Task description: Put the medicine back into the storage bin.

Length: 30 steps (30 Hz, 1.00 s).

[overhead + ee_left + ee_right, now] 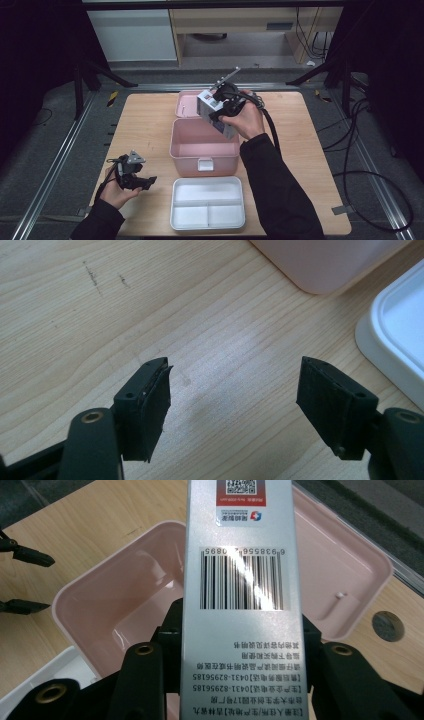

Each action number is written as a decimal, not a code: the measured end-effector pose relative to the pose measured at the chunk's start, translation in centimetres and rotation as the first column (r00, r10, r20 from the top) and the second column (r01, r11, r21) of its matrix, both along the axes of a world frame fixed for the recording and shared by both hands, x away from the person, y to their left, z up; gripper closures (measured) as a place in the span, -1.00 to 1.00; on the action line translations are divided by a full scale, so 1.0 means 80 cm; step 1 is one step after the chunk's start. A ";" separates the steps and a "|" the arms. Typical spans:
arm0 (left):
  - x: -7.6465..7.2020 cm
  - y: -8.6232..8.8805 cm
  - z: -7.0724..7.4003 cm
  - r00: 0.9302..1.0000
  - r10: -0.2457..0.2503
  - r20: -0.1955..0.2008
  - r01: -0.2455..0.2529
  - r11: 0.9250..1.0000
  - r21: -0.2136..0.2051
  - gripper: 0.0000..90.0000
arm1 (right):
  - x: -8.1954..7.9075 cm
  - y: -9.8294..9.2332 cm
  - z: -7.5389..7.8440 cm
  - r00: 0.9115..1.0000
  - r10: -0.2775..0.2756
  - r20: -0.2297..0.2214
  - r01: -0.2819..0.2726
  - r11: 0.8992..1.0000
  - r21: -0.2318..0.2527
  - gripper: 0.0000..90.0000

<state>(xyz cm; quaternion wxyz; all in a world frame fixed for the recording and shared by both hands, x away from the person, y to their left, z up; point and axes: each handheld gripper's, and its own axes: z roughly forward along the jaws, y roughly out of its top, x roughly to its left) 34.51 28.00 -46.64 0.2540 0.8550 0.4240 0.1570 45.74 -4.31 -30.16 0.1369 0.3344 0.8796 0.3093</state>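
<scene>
1. The right claw (220,111) pinches a silver rectangular cardboard box (216,112) printed with a barcode and small text. In the right gripper view the box (242,600) rises between the two black jaws, which press on its long sides.
2. Directly beneath this claw and the box sits the open pink plastic storage case (204,146). Its hollow body shows on both sides of the box in the right gripper view (115,605).
3. The case's pink lid (186,105) lies back flat on the surface, just beyond and to the left of the right claw in the high view.
4. The left claw (146,182) is spread wide with nothing between its jaws. It hangs low over the light wooden surface (145,125), well apart from the right claw.
5. To the right of the left claw lies a white plastic tray with three compartments (208,202), just in front of the pink case. Its rim shows at the right edge of the left gripper view (395,335).
6. A corner of the pink case (325,265) shows ahead of the left claw.
</scene>
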 end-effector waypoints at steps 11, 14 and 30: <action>0.000 0.001 0.000 1.000 0.000 0.009 0.000 1.000 0.008 -0.35 | 0.006 0.036 -0.041 0.998 0.048 -0.043 -0.049 0.998 -0.029 0.24; 0.000 0.000 -0.001 1.000 0.000 -0.004 0.000 1.000 0.001 -0.35 | 0.009 0.038 -0.053 0.997 0.051 -0.062 -0.053 0.998 -0.034 0.24; 0.000 0.000 -0.001 1.000 -0.001 0.001 0.001 1.000 0.000 -0.35 | 0.015 0.053 -0.108 0.986 0.082 -0.143 -0.096 0.991 -0.093 0.22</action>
